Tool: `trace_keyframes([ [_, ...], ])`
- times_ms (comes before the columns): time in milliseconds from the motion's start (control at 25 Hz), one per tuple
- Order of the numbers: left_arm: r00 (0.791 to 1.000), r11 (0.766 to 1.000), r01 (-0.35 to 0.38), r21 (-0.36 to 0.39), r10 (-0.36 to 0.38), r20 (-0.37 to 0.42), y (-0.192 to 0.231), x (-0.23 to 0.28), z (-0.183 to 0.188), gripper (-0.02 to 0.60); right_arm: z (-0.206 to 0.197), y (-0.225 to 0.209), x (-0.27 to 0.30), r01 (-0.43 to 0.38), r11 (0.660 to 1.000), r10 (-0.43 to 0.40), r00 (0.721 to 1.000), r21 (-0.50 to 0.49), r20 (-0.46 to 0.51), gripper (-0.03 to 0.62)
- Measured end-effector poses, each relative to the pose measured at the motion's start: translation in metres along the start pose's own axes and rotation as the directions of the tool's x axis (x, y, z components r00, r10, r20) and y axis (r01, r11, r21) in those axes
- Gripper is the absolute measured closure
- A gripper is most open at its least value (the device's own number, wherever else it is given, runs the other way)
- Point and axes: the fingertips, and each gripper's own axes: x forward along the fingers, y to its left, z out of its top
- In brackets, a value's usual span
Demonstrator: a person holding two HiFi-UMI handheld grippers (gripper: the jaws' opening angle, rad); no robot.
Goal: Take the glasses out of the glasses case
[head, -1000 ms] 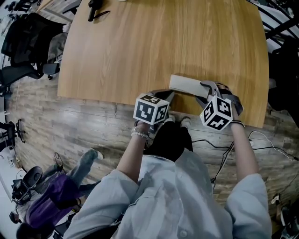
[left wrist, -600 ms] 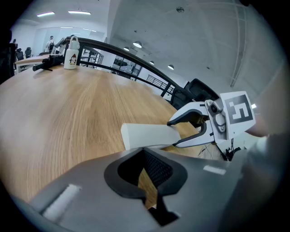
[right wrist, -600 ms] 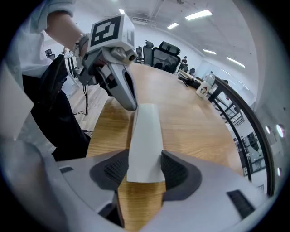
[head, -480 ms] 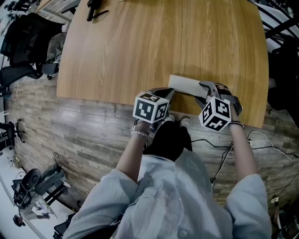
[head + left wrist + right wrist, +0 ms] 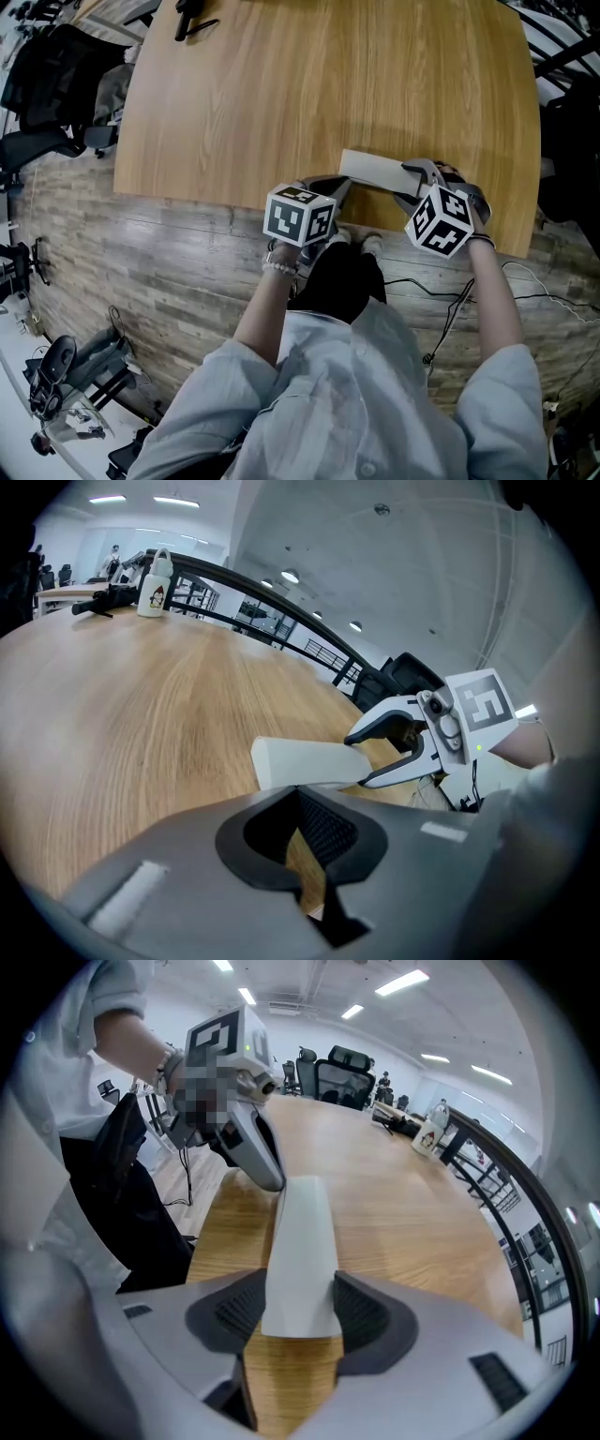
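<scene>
A closed white glasses case [image 5: 373, 171] lies on the wooden table [image 5: 309, 84] close to its near edge. My right gripper [image 5: 413, 184] is shut on the case's right end; in the right gripper view the case [image 5: 302, 1241] runs away from me, with both pads [image 5: 361, 1312] pressed against its sides. My left gripper [image 5: 337, 191] sits at the case's left end, jaws nearly together with nothing between them [image 5: 302, 817]. From the left gripper view the case [image 5: 305, 761] lies just ahead, with the right gripper [image 5: 377, 752] clamped round its far end. No glasses are visible.
A black object [image 5: 192, 21] lies at the table's far left, and a white bottle [image 5: 155, 571] stands beyond it. Office chairs [image 5: 47, 84] stand to the left of the table. Cables [image 5: 441, 292] trail on the wooden floor by the person's legs.
My right gripper has tilted and shifted slightly to the right, still on the case. The case and the left gripper have barely moved.
</scene>
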Motion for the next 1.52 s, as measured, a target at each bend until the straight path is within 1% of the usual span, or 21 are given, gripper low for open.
trace_keyframes([
  [280, 1.000, 1.000, 0.012, 0.002, -0.012, -0.004, -0.001, 0.000, 0.002, 0.578, 0.000, -0.002, -0.001, -0.047, 0.999, 0.047, 0.999, 0.023, 0.012, 0.372],
  [440, 0.999, 1.000, -0.015, 0.022, 0.016, -0.034, 0.003, 0.003, -0.005, 0.577, 0.001, -0.004, -0.003, -0.084, 0.994, 0.082, 0.996, 0.068, 0.040, 0.372],
  [600, 1.000, 1.000, -0.015, -0.001, 0.015, -0.027, 0.005, 0.004, -0.005, 0.577, 0.001, -0.007, -0.005, -0.130, 0.987, 0.125, 0.990, 0.097, 0.058, 0.372],
  [760, 1.000, 1.000, -0.012, -0.022, 0.011, -0.018, 0.005, 0.004, -0.004, 0.578, 0.002, -0.009, -0.008, -0.193, 0.970, 0.182, 0.980, 0.148, 0.084, 0.372],
  [880, 1.000, 0.999, -0.009, -0.033, 0.009, -0.011, 0.005, 0.003, -0.004, 0.577, 0.004, -0.012, -0.012, -0.211, 0.964, 0.197, 0.975, 0.162, 0.098, 0.379],
  [920, 1.000, 0.999, -0.009, -0.033, 0.009, -0.010, 0.005, 0.003, -0.004, 0.578, 0.005, -0.013, -0.014, -0.211, 0.964, 0.196, 0.975, 0.163, 0.105, 0.392],
  [960, 1.000, 0.999, -0.009, -0.032, 0.008, -0.010, 0.005, 0.003, -0.004, 0.577, 0.006, -0.014, -0.017, -0.208, 0.964, 0.190, 0.975, 0.164, 0.115, 0.413],
  [1080, 1.000, 0.999, -0.008, -0.032, 0.008, -0.011, 0.006, 0.003, -0.005, 0.578, 0.010, -0.022, -0.023, -0.175, 0.968, 0.149, 0.978, 0.181, 0.149, 0.514],
  [1120, 1.000, 0.999, -0.008, -0.033, 0.008, -0.011, 0.006, 0.003, -0.005, 0.577, 0.011, -0.025, -0.025, -0.159, 0.969, 0.130, 0.979, 0.187, 0.155, 0.530],
  [1200, 1.000, 0.999, -0.008, -0.034, 0.007, -0.012, 0.005, 0.003, -0.005, 0.577, 0.011, -0.032, -0.026, -0.113, 0.976, 0.085, 0.985, 0.186, 0.152, 0.544],
  [1360, 1.000, 0.999, -0.007, -0.035, 0.006, -0.013, 0.006, 0.003, -0.005, 0.577, 0.009, -0.048, -0.025, 0.001, 0.990, -0.017, 0.994, 0.142, 0.110, 0.570],
  [1520, 1.000, 0.999, -0.003, -0.036, 0.003, -0.014, 0.007, 0.002, -0.005, 0.577, 0.009, -0.056, -0.022, 0.043, 0.987, -0.059, 0.993, 0.154, 0.107, 0.572],
])
